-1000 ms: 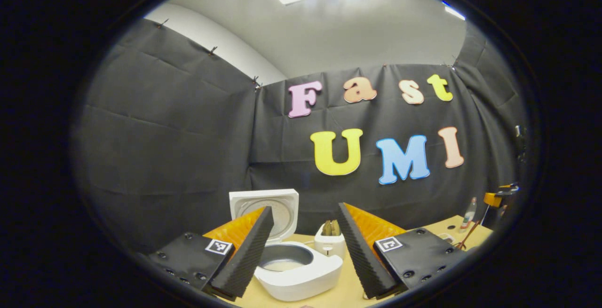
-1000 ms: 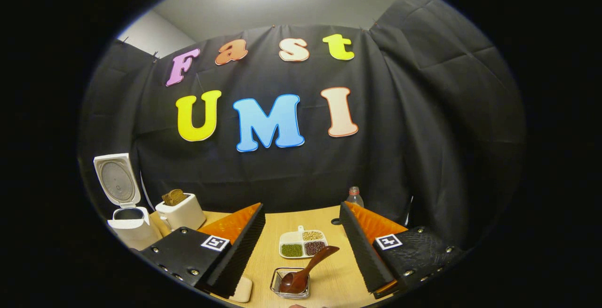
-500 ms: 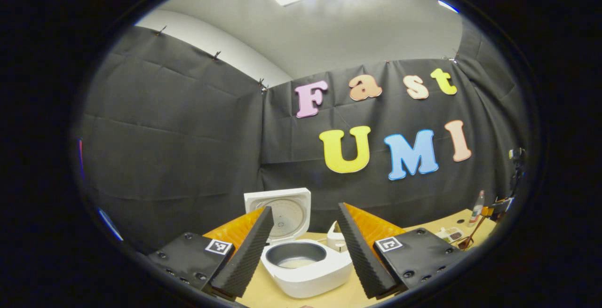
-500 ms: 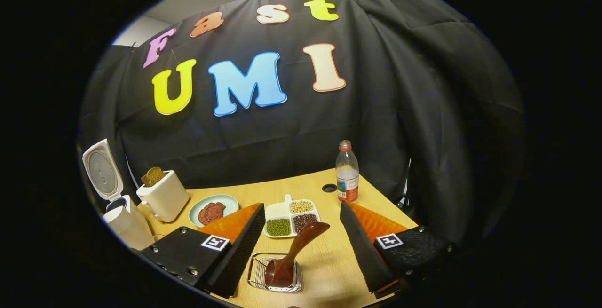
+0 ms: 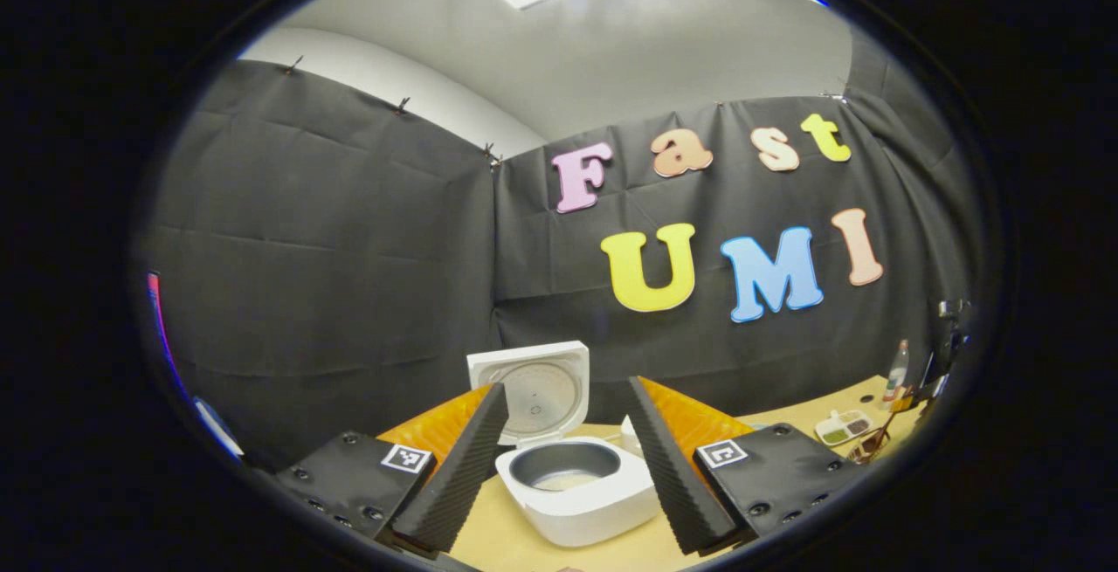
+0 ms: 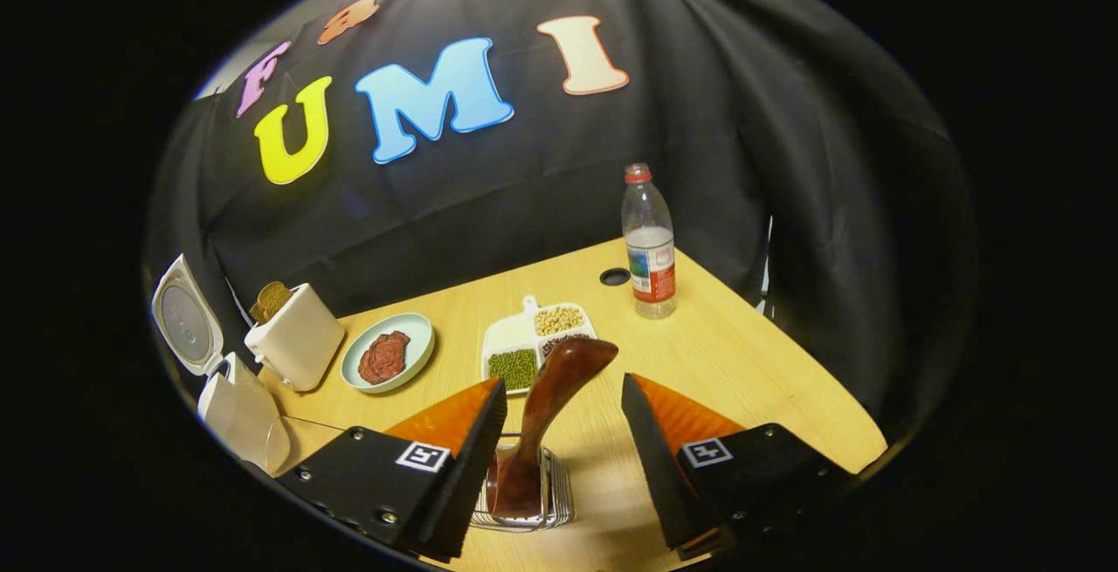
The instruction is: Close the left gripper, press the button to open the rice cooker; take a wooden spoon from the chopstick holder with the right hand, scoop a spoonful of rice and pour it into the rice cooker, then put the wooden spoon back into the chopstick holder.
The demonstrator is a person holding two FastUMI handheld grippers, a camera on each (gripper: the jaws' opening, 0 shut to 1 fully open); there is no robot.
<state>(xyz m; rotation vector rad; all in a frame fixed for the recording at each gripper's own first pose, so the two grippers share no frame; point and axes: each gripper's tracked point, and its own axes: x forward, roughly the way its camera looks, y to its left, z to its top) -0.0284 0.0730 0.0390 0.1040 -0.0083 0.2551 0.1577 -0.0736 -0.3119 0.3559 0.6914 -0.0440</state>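
The white rice cooker (image 5: 581,493) stands on the wooden table with its lid (image 5: 530,384) raised and its grey inner pot showing. My left gripper (image 5: 563,402) hangs open just in front of it, touching nothing. In the right gripper view the same cooker (image 6: 236,410) sits at the far left, lid up. A dark wooden spoon (image 6: 546,406) stands bowl-down in a wire chopstick holder (image 6: 524,502), its handle leaning up and right. My right gripper (image 6: 559,393) is open, its fingers on either side of the spoon's handle and apart from it.
A white toaster (image 6: 295,345) with bread stands beside the cooker. A pale plate with a reddish piece (image 6: 389,355), a divided dish of beans (image 6: 533,341) and a water bottle (image 6: 648,244) lie beyond the holder. The table's edge (image 6: 812,380) runs on the right.
My right gripper has dropped and moved forward, so the spoon's handle now stands between its open fingers. My left gripper has drifted slightly, with the cooker now more centred between its fingers.
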